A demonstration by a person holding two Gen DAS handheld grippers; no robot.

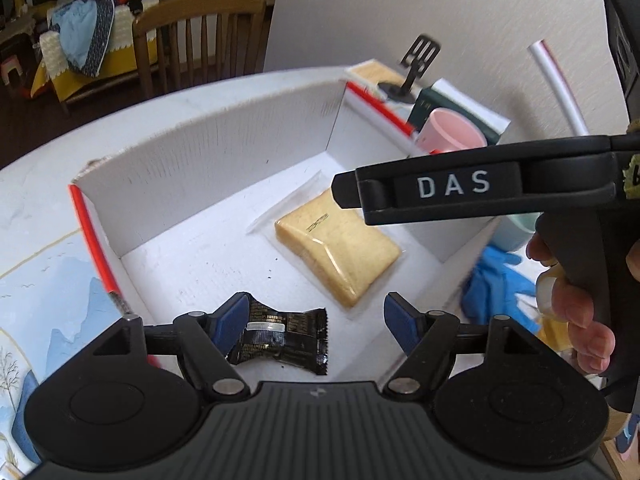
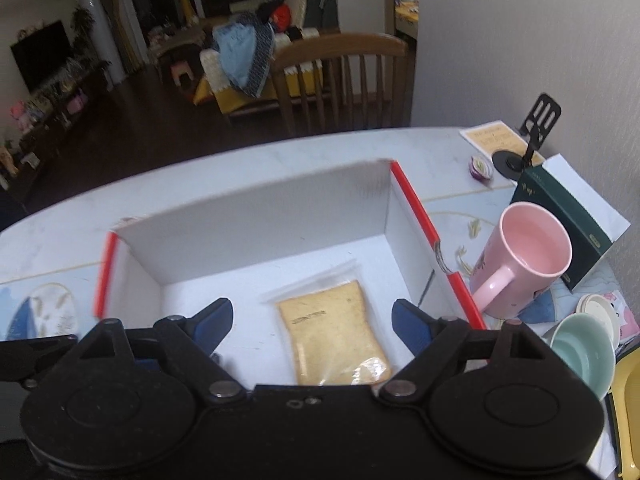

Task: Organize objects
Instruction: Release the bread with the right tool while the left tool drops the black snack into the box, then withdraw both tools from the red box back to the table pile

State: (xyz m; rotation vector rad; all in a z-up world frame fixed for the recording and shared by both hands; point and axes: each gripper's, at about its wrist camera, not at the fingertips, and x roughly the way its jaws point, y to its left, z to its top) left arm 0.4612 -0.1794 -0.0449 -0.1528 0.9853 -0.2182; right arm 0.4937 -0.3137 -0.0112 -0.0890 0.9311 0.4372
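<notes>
A white cardboard box (image 1: 224,148) with red edges sits open on the table. On its floor lie a slice of bread in clear wrap (image 1: 340,252) and a black snack packet (image 1: 280,334). My left gripper (image 1: 316,324) hovers open over the box; the packet lies below, close to the left finger, with no pad pressing it. My right gripper (image 2: 312,320) is open above the bread (image 2: 334,336) in the box (image 2: 256,220), holding nothing. In the left wrist view the right gripper's body crosses the upper right, held by a hand (image 1: 572,304).
A pink mug (image 2: 524,256), a dark green box (image 2: 560,216), a pale green bowl (image 2: 584,352) and a black phone stand (image 2: 536,132) crowd the table right of the box. Blue gloves (image 1: 496,284) lie beside the box. A wooden chair (image 2: 344,80) stands behind the table.
</notes>
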